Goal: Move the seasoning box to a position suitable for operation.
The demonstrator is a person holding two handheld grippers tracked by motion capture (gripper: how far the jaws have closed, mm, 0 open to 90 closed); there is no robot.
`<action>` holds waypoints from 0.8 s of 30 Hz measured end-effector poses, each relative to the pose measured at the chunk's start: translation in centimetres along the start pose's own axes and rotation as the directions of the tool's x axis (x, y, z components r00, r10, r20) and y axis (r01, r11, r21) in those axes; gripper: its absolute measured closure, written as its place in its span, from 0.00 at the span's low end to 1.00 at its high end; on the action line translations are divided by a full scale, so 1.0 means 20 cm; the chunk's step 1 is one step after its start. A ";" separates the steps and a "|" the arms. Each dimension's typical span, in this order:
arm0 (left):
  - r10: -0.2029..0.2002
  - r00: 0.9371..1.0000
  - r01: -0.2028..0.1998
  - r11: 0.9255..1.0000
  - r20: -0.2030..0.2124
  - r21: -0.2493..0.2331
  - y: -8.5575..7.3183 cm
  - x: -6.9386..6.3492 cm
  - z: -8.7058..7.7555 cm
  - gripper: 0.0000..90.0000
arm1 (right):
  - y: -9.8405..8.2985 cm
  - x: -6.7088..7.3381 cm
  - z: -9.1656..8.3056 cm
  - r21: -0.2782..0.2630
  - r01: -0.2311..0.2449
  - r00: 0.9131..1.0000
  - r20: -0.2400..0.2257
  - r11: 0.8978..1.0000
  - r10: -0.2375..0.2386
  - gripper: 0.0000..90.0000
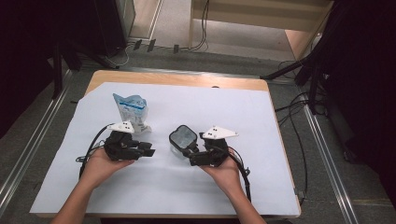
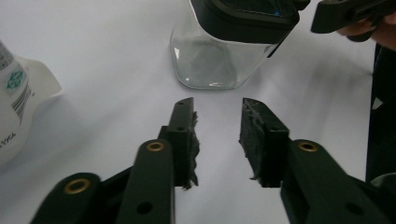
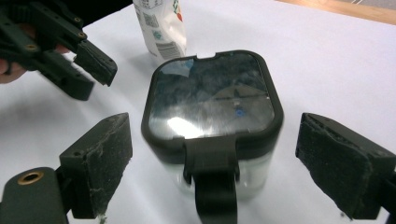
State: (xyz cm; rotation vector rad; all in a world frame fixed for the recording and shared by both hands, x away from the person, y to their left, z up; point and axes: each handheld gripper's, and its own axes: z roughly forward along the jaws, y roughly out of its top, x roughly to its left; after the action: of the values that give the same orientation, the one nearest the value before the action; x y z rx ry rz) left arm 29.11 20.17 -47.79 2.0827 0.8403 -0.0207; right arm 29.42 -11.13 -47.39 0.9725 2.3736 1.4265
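A clear square jar [image 1: 183, 138] with a black clip lid stands on the white sheet at the middle of the table. My right gripper [image 1: 187, 154] is open; in the right gripper view its pads [image 3: 100, 163] stand wide on either side of the jar [image 3: 212, 107] without touching it. A white and blue pouch [image 1: 130, 109] stands upright at the back left. My left gripper [image 1: 148, 149] is open beside it, and its jaws point toward the jar [image 2: 219, 51] with nothing between the pads [image 2: 254, 135]. The pouch [image 2: 14, 102] sits at that view's left edge.
A white sheet [image 1: 187, 191] covers most of the wooden table [image 1: 177, 78]. Both hands rest near the table's middle, with cables trailing from the grippers. Dark stands and floor cables surround the table.
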 end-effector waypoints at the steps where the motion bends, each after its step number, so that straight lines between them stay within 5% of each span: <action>1: 0.012 1.000 -0.012 1.000 -0.005 -0.001 0.00 0.00 0.00 0.80 | 0.00 0.00 -0.01 0.003 0.000 1.000 0.000 1.000 0.000 0.13; 6: 0.052 0.999 -0.052 0.999 0.006 0.004 0.03 0.01 0.03 0.98 | -0.03 0.01 -0.10 0.019 0.006 1.000 0.002 1.000 -0.006 0.13; 12: 0.037 0.999 -0.037 0.999 0.025 0.008 0.05 0.05 0.08 1.00 | -0.09 0.01 -0.17 0.018 -0.011 1.000 -0.013 1.000 0.011 0.20; 15: 0.078 0.996 -0.079 0.997 0.030 0.013 0.09 0.04 0.10 1.00 | -0.11 0.02 -0.20 0.020 -0.013 1.000 -0.011 1.000 0.013 0.31; 20: 0.082 0.996 -0.082 0.997 0.038 0.012 0.12 0.04 0.11 1.00 | -0.15 0.03 -0.22 0.025 -0.009 1.000 -0.018 1.000 0.009 0.47; 21: 0.083 0.996 -0.084 0.996 0.028 0.019 0.14 0.05 0.12 1.00 | -0.16 0.04 -0.22 0.030 -0.005 0.999 -0.036 1.000 0.006 0.61; 24: 0.071 0.997 -0.071 0.997 0.033 0.001 0.14 0.05 0.13 1.00 | -0.16 0.03 -0.22 0.028 -0.013 0.998 -0.057 1.000 0.014 0.75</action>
State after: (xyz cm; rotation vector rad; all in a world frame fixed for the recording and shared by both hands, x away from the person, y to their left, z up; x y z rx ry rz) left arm 32.32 17.73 -47.67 2.1073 0.7465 -0.0174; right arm 25.46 -14.86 -47.84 0.9691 2.4382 1.4489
